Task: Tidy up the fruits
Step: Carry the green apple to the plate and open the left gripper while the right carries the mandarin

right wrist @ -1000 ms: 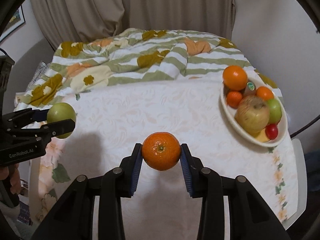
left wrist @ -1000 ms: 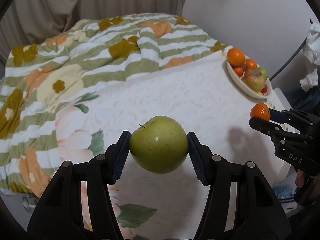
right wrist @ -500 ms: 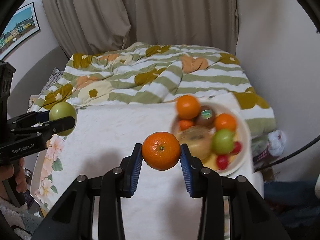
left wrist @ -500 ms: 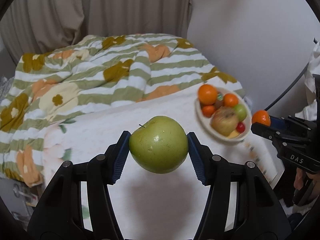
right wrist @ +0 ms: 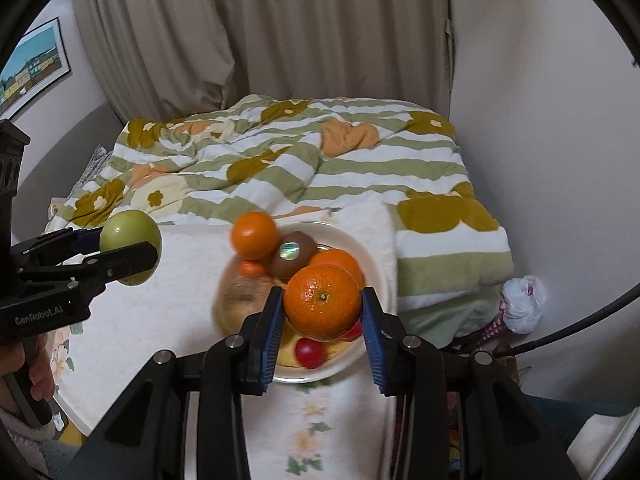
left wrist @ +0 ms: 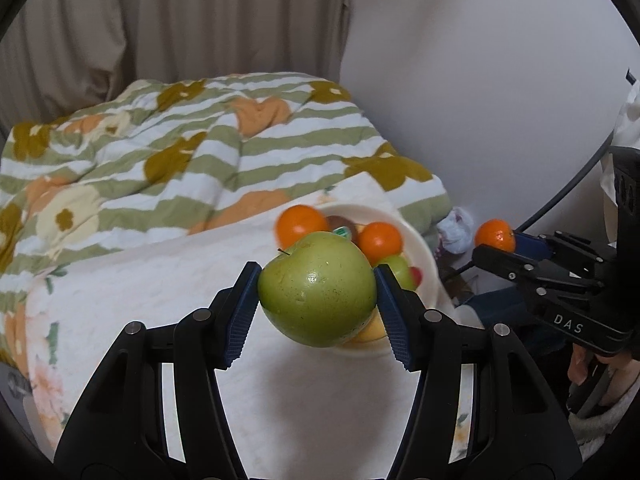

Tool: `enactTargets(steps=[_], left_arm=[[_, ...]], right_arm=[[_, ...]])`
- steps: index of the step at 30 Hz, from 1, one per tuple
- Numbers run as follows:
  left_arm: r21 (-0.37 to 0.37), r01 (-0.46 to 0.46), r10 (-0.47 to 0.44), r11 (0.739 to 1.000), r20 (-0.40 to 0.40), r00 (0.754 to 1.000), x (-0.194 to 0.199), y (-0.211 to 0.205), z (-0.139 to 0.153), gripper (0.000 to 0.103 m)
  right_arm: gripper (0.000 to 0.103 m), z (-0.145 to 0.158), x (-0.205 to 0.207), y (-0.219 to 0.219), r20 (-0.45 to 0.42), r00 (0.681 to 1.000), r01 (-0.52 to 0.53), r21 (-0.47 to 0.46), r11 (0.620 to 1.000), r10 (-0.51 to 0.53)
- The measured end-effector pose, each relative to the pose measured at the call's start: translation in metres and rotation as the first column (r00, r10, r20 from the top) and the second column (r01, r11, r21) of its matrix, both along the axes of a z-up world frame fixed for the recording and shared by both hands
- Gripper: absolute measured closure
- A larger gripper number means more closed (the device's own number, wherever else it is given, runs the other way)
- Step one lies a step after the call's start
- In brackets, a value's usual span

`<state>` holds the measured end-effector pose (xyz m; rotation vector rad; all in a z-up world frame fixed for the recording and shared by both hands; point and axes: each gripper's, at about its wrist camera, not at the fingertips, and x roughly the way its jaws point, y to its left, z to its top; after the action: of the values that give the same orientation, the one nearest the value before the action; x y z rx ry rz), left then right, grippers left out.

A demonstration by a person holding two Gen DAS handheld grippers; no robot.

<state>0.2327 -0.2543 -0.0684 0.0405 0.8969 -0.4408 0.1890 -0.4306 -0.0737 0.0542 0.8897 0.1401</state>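
Note:
My left gripper [left wrist: 316,292] is shut on a green apple [left wrist: 316,288] and holds it in the air in front of the fruit bowl [left wrist: 424,256]. My right gripper [right wrist: 322,306] is shut on an orange mandarin [right wrist: 322,306] and holds it above the white bowl [right wrist: 376,256]. The bowl holds oranges [right wrist: 255,235], a kiwi [right wrist: 294,254], a pale apple [right wrist: 242,300] and small red fruits [right wrist: 310,352]. The left gripper with the apple [right wrist: 130,246] shows at the left of the right wrist view. The right gripper with the mandarin [left wrist: 495,236] shows at the right of the left wrist view.
The bowl stands on a white floral cloth [right wrist: 160,312] over a table. Behind lies a bed with a green striped floral quilt [right wrist: 300,168]. Curtains [right wrist: 280,32] and a white wall [right wrist: 540,100] lie behind. A white bag [right wrist: 522,304] lies by the bed's right side.
Both grippers rose and swung toward the bowl with their fruit still held. The bowl now lies directly behind both held fruits in the views.

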Motion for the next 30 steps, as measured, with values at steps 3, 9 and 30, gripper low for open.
enactTargets(steps=[3,9,30], left_arm=[[0.018,0.027,-0.026,0.999,-0.021,0.999,0.010,-0.022,-0.007,0.038],[0.049,0.061,-0.057,0.997,-0.078,0.995,0.033,-0.056,-0.032,0.038],[0.103,0.153,-0.142,0.983,-0.108,0.984,0.063,-0.089,-0.068,0.026]], right_arm=[[0.068,-0.007,0.005,-0.015,-0.011,1.000,0.017,0.018,1.000,-0.017],[0.068,-0.019,0.011,-0.035,-0.032,0.998,0.047,0.040,0.998,-0.046],[0.068,-0.051,0.027,-0.056,-0.098,0.991,0.100,0.072,0.992,-0.093]])
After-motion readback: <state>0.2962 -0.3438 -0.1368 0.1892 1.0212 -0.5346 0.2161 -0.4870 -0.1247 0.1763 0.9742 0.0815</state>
